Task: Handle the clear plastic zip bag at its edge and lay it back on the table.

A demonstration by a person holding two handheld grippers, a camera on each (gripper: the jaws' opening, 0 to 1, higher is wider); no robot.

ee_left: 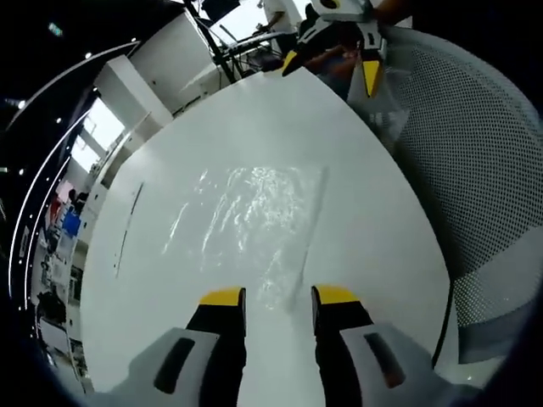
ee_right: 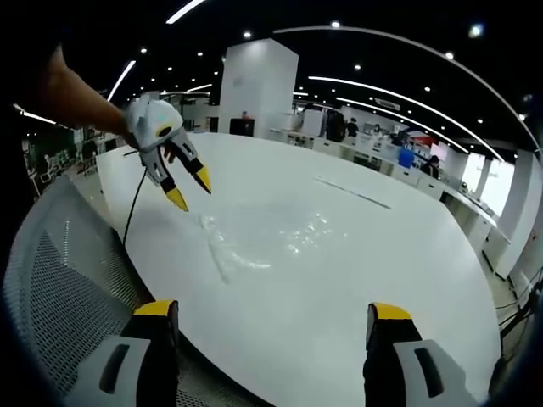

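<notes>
**Bag flat on the desk, both claws empty**

The clear zip bag (ee_left: 250, 216) lies flat on the white desk (ee_left: 356, 153), its film hard to read except for glints and a faint edge line running toward the left claw (ee_left: 278, 298). That claw hovers just short of the bag's near edge, jaws a little apart with nothing between them. In the right gripper view the right claw (ee_right: 273, 314) stands wide open and empty, well back from the bag (ee_right: 263, 237), above the mesh chair back (ee_right: 59, 280) at the desk's rim.

The risks, as I judge them: the film is thin and lies tight to the desk, so jaws coming in level may slide over the edge and close on nothing, or push the bag away instead of catching it. A pinch too far in would gather the film and crease it. Because the bag is nearly invisible against the white top, misjudging where the edge truly sits is likely.
</notes>
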